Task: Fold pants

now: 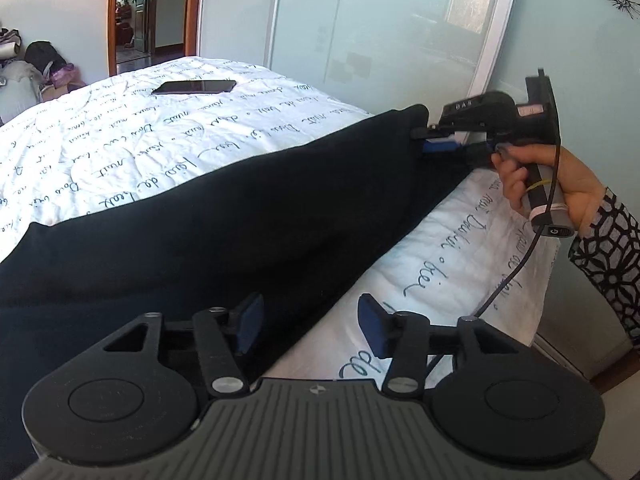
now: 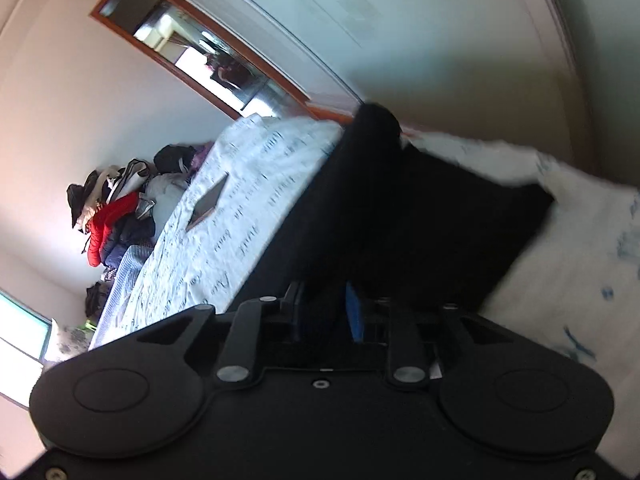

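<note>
Pants (image 1: 224,216): black, lying on the bed cover (image 1: 120,140), long axis running from near left to far right, far end at the cover's right edge. Bare cover to the left, with a phone (image 1: 195,87) far off; a narrow strip of cover on the right. Left gripper (image 1: 310,322): jaws apart, nothing between the pads, over the near edge of the cloth. Right gripper (image 1: 430,140), held by a hand (image 1: 560,184): jaws narrowly apart at the far end; cannot tell whether cloth is pinched.

Black tongs (image 1: 310,324), blue pads (image 1: 370,316); black-white patterned sleeve (image 1: 612,264).
</note>
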